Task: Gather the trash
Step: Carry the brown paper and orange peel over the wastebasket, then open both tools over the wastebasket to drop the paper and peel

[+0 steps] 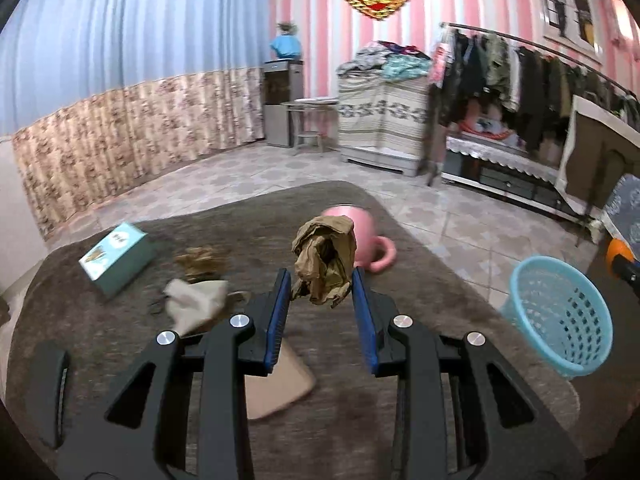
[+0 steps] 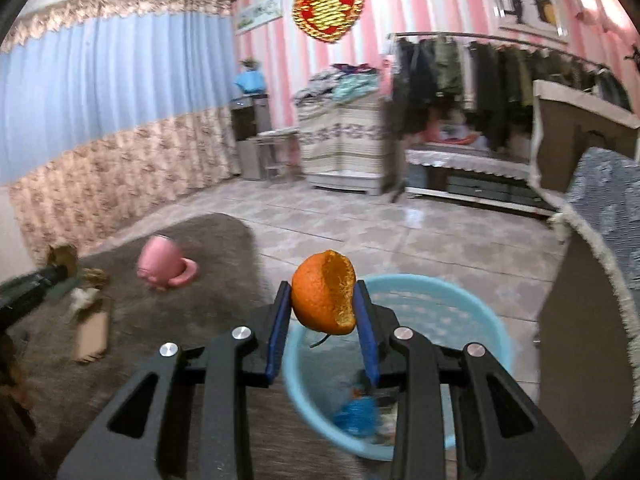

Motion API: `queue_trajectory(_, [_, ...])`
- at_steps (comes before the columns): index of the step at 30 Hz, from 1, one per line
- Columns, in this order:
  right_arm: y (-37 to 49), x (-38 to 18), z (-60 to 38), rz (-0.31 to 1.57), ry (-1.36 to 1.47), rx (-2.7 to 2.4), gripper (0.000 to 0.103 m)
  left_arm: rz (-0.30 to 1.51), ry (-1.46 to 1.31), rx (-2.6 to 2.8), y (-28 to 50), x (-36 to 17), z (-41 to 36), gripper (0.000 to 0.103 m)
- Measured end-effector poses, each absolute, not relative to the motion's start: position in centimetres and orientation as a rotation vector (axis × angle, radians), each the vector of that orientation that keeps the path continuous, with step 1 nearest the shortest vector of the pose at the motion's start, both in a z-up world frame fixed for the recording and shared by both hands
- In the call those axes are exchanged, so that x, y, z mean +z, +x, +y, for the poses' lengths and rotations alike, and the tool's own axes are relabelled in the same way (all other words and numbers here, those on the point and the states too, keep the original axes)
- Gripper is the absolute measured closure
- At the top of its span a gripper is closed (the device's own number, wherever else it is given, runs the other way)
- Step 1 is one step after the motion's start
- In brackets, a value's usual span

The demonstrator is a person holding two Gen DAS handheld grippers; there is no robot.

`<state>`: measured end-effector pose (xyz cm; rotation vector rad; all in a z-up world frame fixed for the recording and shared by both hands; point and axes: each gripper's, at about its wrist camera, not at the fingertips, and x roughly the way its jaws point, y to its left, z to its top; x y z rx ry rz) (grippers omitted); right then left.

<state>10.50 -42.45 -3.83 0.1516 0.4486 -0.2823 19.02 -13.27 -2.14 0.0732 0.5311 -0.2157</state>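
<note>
1. The orange peel, a hollow half-shell, is clamped between the blue pads of my right hand-held gripper, off the bench. Its cupped, pithy side faces right in the right wrist view; its long axis runs roughly upright between the pads.
2. The light-blue basket lies directly beyond and below that peel, its open mouth facing up, with blue scraps already at the bottom. I judge the coming move to be a drop, and it turns on the peel being above the mouth: it appears over the near half, well inside the rim.
3. The crumpled brown paper is gripped in my left hand-held gripper, held above the bench. It stands taller than wide, with loose folds hanging down.
4. From the left hand-held gripper the basket sits well off to the right, beyond the bench edge. The right hand is plainly the nearer one.
5. Left on the grey-covered bench: a pale crumpled wad, a second brown wad, a teal box, a pink mug on its side, and a flat tan card.
</note>
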Motion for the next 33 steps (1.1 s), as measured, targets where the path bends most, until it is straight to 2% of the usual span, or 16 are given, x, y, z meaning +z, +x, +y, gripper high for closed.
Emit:
queue_trajectory(16, [10.2,-6.7,-50.3,0.522,0.195,-0.461,0.071,0.535,0.204,-0.496,18.0,-4.3,-30.0,0.073])
queue_trajectory(24, [8.9,-7.7,-53.8,0.523,0.286,-0.511,0.071,0.61,0.188,-0.629,18.9,-6.9,-36.4,0.072])
queue_trajectory(26, [9.1,-7.9,-54.0,0.527,0.287,-0.511,0.071,0.62,0.194,-0.642,19.3,-7.3,-37.8,0.067])
queue_trajectory(33, [9.8,-8.4,-54.1,0.546,0.283,-0.503,0.071,0.609,0.234,-0.634,19.4,-7.7,-39.4,0.027])
